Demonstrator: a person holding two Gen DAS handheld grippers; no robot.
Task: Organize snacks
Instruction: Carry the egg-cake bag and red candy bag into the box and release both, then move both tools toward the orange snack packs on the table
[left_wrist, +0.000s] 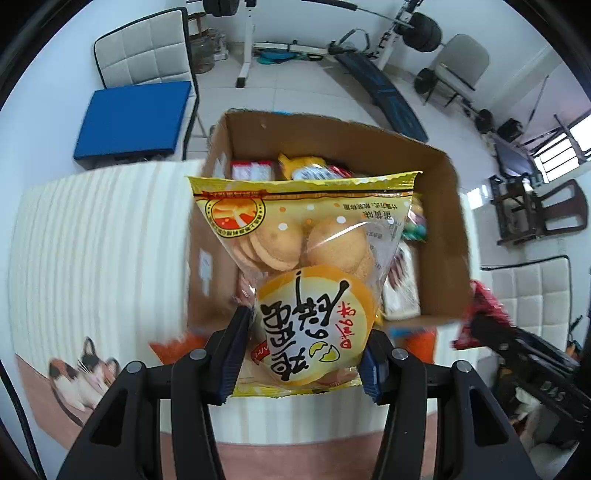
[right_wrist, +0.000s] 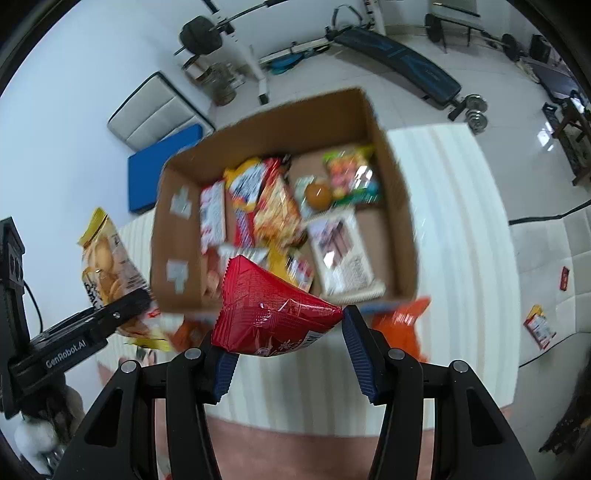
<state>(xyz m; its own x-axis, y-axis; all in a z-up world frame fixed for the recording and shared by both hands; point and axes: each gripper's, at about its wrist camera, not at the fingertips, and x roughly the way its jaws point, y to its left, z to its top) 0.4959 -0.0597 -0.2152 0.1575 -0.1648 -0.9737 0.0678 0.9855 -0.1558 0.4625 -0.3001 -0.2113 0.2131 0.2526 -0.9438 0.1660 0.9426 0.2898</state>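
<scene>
Item one: white ribbed worktop cover (right_wrist: 461, 229), the largest surface we recorded, with a cat print at its near edge in the left wrist view.

Item two: open brown cardboard box (right_wrist: 397, 206), standing on the worktop and already loaded with assorted snack packets, leaving bare floor only at its right side and left wall.

Item three: yellow clear-windowed bag of round sandwich biscuits (left_wrist: 295, 258). We held it in the left tool (left_wrist: 301, 354), both blue pads pressed on its lower end, the bag hanging above the box.

Item four: red foil pillow packet (right_wrist: 273, 314). We carried it in the right tool (right_wrist: 290, 349), above the near wall of the box. The left pad pressed it, the right pad met only its pointed corner, and the jaws stood partly open.

Item five: orange packet (right_wrist: 402, 325), loose on the worktop just outside the near wall.

Risk noted: we judged the red packet's hold shallow, so it could pivot out and land outside the box. The tall biscuit bag could catch the wall or crush against packets already piled inside.
</scene>
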